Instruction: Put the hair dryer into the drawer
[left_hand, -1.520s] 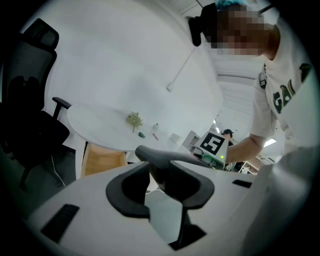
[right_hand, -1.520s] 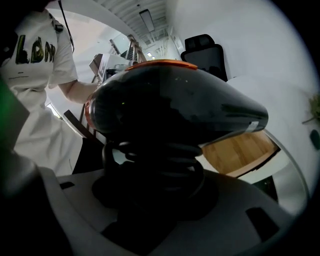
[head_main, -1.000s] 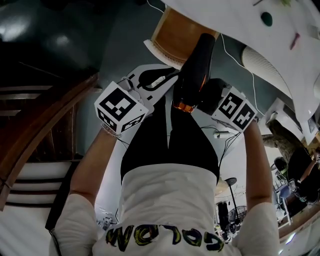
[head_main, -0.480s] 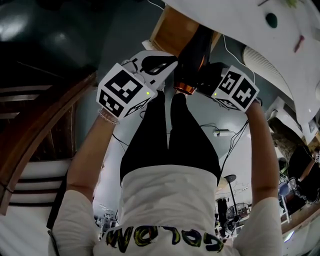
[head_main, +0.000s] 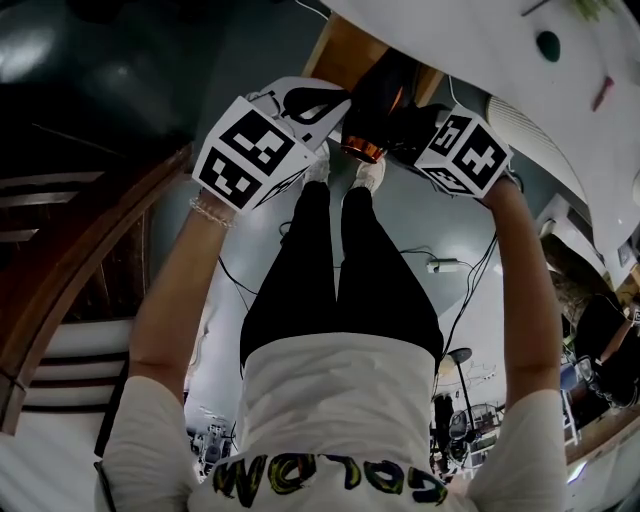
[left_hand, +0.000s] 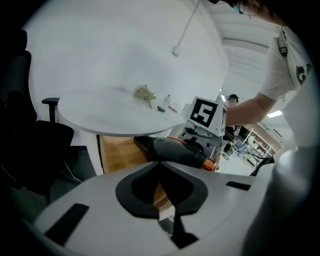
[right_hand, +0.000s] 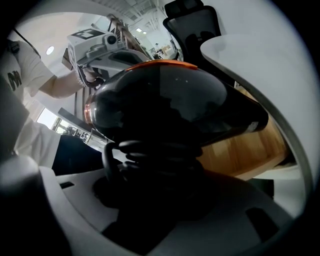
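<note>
The black hair dryer (head_main: 378, 98) with an orange ring at its rear points nose-first into the open wooden drawer (head_main: 338, 52) under the white table (head_main: 560, 70). My right gripper (head_main: 400, 125) is shut on its handle, where the coiled cord (right_hand: 160, 152) sits, and its body (right_hand: 165, 100) fills the right gripper view. My left gripper (head_main: 312, 102) hovers just left of the dryer (left_hand: 175, 150). Its jaws are closing the last bit and meet at the tips (left_hand: 160, 162) with nothing between them.
The white tabletop (left_hand: 125, 95) overhangs the drawer (left_hand: 120, 155) and carries a few small items (left_hand: 145, 94). A black office chair (left_hand: 30, 145) stands left of the drawer. Cables (head_main: 440, 266) trail over the grey floor by the person's legs.
Both grippers moved up the picture toward the drawer. The hair dryer's nose went further in under the table edge. The left gripper rolled a little.
</note>
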